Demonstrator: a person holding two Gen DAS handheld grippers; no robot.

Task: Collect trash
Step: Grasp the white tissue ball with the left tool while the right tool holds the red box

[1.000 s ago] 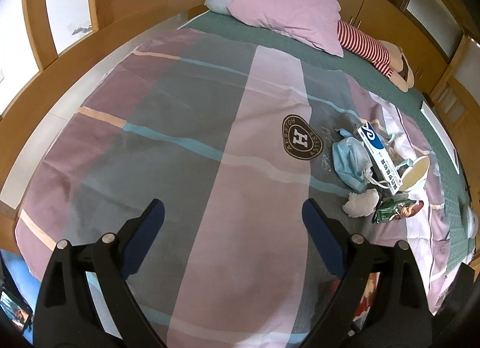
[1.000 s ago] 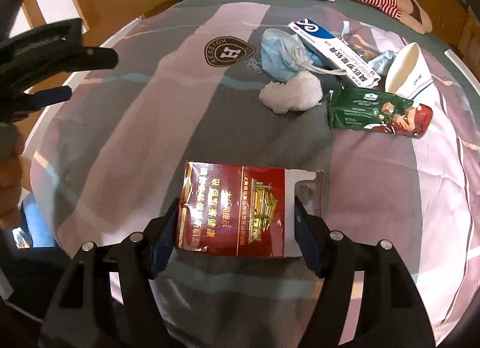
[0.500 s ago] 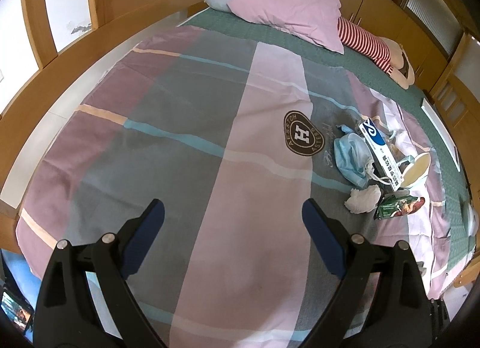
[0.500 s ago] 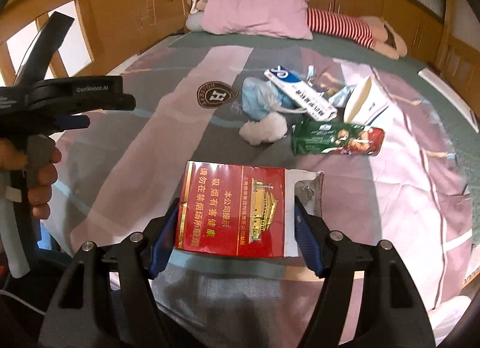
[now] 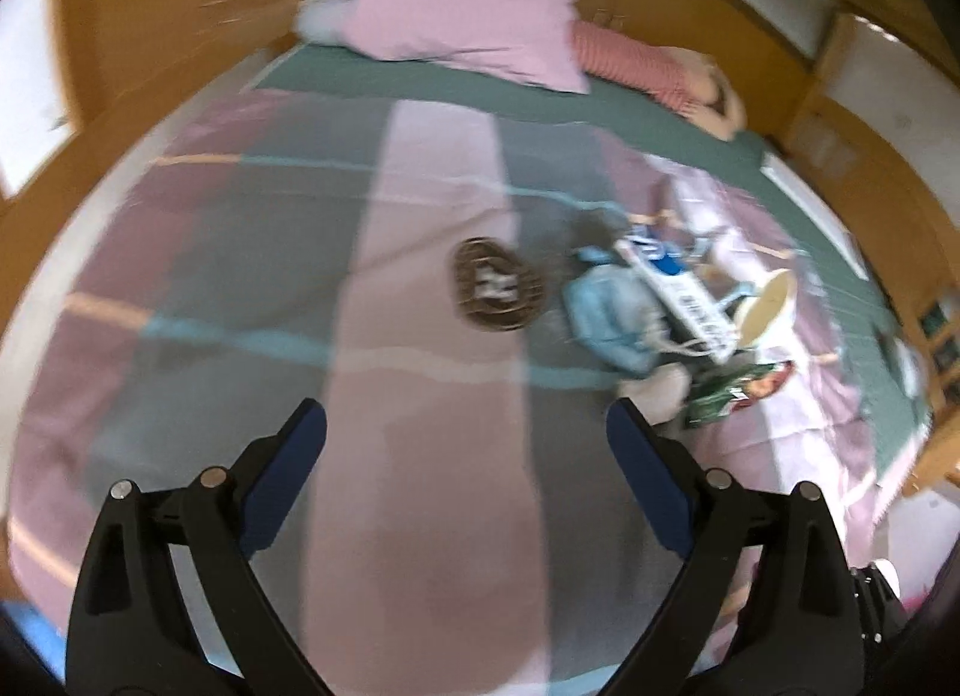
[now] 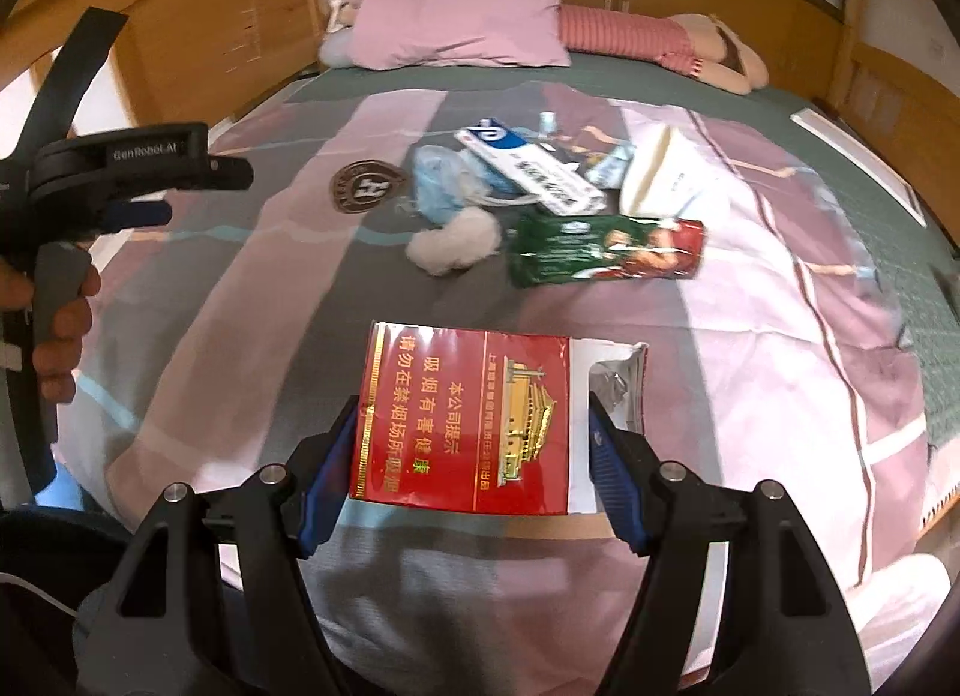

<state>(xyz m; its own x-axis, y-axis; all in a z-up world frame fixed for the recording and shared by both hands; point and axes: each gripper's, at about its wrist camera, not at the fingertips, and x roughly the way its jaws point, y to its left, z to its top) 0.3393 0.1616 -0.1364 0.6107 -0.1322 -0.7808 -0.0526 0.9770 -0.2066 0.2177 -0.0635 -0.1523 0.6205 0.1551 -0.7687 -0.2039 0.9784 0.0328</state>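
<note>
My right gripper (image 6: 473, 438) is shut on a red cigarette pack (image 6: 456, 396) and holds it flat above the near part of the striped bedspread (image 6: 750, 336). Farther up the bed lies a pile of trash: a blue face mask (image 6: 444, 186), a white tissue ball (image 6: 456, 237), a green snack bag (image 6: 600, 249), a blue-and-white carton (image 6: 528, 168) and a paper cup (image 6: 666, 168). My left gripper (image 5: 465, 420) hangs open over bare bedspread with nothing between its fingers. In its blurred view the mask (image 5: 606, 312) and snack bag (image 5: 738, 390) lie ahead to the right.
A pink pillow (image 6: 462, 12) and a striped soft doll (image 6: 660, 42) lie at the head of the bed. Wooden headboard and cabinets (image 6: 198, 36) ring the bed. A round logo patch (image 6: 366, 186) marks the spread left of the pile. A hand (image 6: 60, 312) grips the left tool.
The right gripper has risen and drawn back from the pile, still holding the red pack. The left gripper has swung toward the pile, and its view has gone blurred.
</note>
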